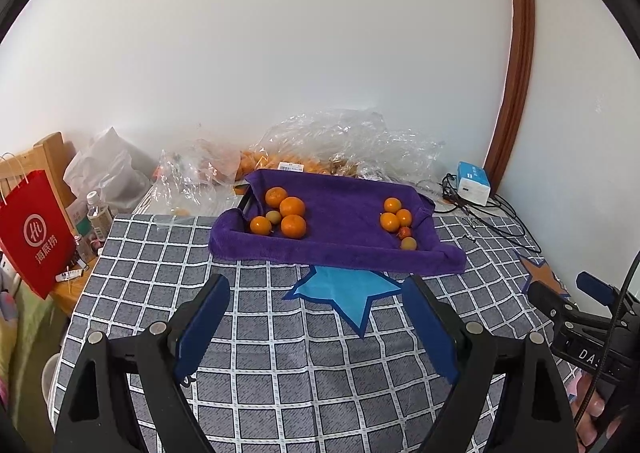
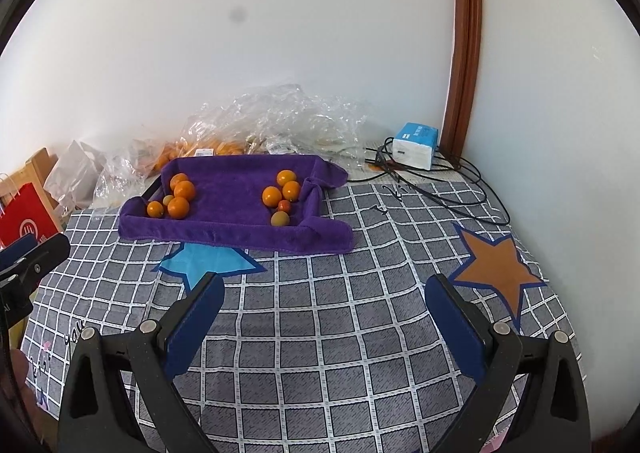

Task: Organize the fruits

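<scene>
Round orange mandarins (image 1: 292,207) and smaller greenish fruits (image 1: 408,243) sit in two clusters at opposite ends of a purple towel-lined tray (image 1: 340,213) on the checked cloth's far edge. The left gripper (image 1: 316,317) and right gripper (image 2: 324,317) hover empty, fingers spread.

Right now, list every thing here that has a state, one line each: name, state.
left gripper: open, empty, above the tablecloth
right gripper: open, empty, above the tablecloth
purple towel tray: on the table, holding fruit in two groups
left fruit group: clustered at the tray's left end
right fruit group: clustered at the tray's right end
clear plastic bag: crumpled, behind the tray
red paper bag: upright
</scene>
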A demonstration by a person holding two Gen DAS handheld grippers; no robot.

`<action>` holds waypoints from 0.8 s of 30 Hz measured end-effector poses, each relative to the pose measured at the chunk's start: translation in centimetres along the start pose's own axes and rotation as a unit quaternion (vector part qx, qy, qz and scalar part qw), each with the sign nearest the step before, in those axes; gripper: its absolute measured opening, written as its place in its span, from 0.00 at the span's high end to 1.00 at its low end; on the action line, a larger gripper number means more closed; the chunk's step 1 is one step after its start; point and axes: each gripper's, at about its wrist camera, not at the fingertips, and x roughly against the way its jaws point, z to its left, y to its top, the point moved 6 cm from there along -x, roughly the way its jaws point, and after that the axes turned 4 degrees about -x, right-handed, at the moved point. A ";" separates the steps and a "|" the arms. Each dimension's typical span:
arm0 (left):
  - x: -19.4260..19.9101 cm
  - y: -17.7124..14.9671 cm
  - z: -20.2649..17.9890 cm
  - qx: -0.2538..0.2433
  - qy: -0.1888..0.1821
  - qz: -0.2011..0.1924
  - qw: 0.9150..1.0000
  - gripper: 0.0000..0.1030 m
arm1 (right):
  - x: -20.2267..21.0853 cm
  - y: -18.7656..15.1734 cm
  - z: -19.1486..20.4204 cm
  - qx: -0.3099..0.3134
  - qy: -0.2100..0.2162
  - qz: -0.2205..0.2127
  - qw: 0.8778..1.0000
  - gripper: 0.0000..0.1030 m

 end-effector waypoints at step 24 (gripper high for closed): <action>0.1 0.0 0.3 0.001 0.003 -0.002 1.000 0.15 | 0.7 0.3 0.0 0.002 -0.004 -0.010 1.000 0.04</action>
